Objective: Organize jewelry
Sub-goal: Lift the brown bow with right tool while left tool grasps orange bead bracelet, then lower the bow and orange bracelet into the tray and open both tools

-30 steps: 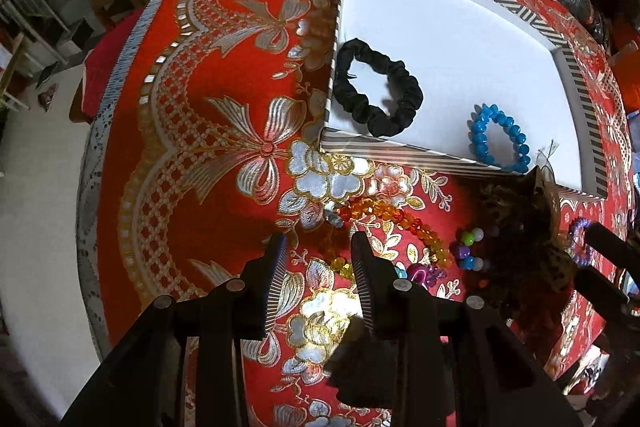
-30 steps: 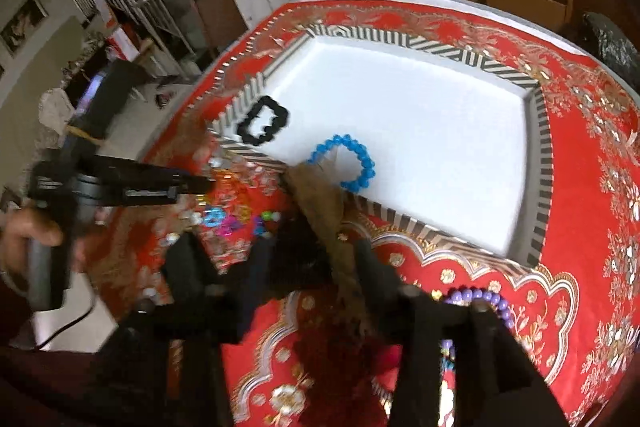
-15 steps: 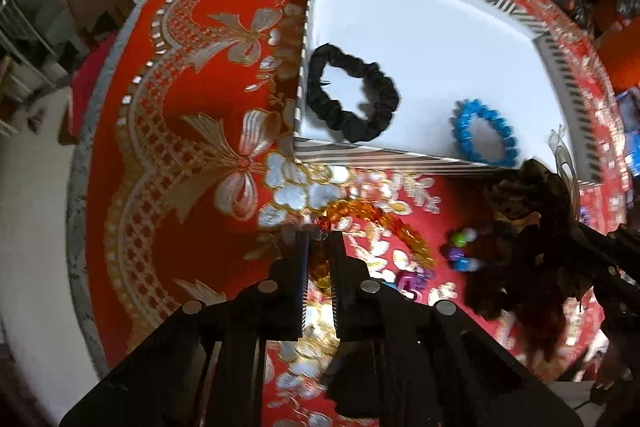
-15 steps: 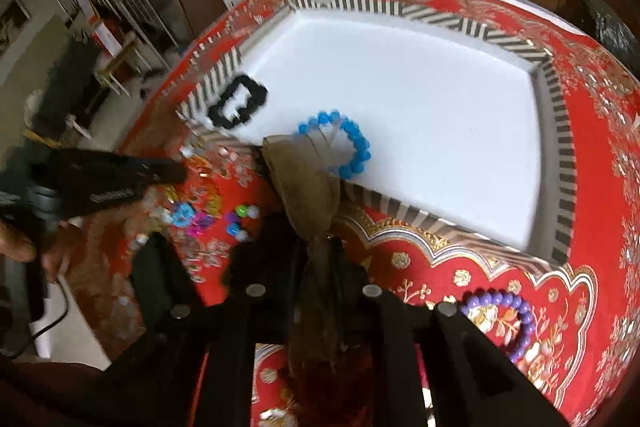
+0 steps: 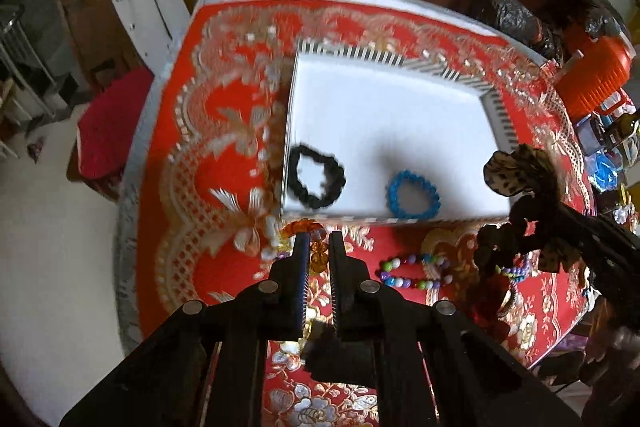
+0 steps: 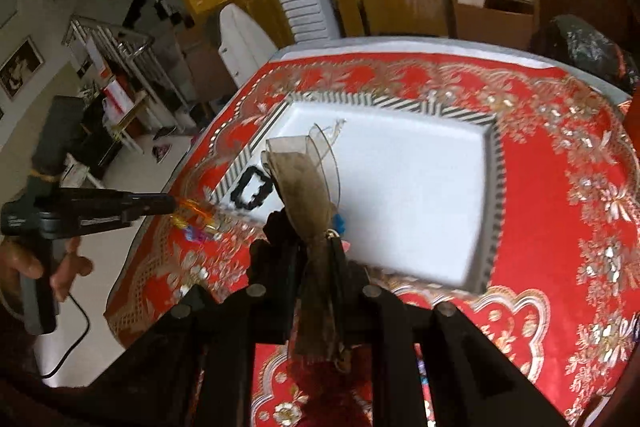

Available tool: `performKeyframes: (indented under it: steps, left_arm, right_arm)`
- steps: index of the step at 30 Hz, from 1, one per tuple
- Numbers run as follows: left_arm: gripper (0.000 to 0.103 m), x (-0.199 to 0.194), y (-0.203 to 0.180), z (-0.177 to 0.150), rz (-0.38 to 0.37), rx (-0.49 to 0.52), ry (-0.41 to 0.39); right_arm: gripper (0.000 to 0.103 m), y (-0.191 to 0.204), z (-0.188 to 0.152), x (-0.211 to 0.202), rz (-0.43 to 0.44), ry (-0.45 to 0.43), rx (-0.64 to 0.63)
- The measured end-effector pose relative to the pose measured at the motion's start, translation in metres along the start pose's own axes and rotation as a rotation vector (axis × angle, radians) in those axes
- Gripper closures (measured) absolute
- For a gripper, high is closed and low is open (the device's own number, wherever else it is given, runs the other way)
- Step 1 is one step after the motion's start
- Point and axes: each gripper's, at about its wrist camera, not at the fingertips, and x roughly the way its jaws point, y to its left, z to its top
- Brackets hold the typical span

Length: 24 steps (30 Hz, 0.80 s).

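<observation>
Black tongs, silver screws

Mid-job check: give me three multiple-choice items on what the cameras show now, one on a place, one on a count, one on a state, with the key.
1. Where does the black scrunchie lie?
A. in the tray's near left corner
B. on the red cloth
C. in the right gripper

2. How many items lie in the tray?
A. none
B. two
C. four

3. What is the left gripper doing?
A. standing open over the tray
B. shut on the amber bracelet
C. shut on the blue bracelet

Key: 1 A, it rests inside the striped rim at that corner. 2 B, only the scrunchie and the blue bracelet lie there. 3 B, amber beads sit between its closed jaws, while the right gripper pinches a brown gauzy scrunchie.
</observation>
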Motion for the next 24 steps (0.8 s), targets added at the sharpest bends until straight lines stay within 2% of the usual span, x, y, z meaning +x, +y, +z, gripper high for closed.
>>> performKeyframes:
  steps: [10, 24]
  left_arm:
    - [0.103, -0.017, -0.021, 0.030, 0.039, 0.090, -0.065]
    - [0.103, 0.010, -0.038, 0.065, 0.054, 0.152, -0.061]
  right_arm:
    - [0.088, -0.015, 0.016, 0.000, -0.048, -0.029, 0.031]
    - [0.088, -0.029, 0.028, 0.018, -0.095, -0.002, 0.073]
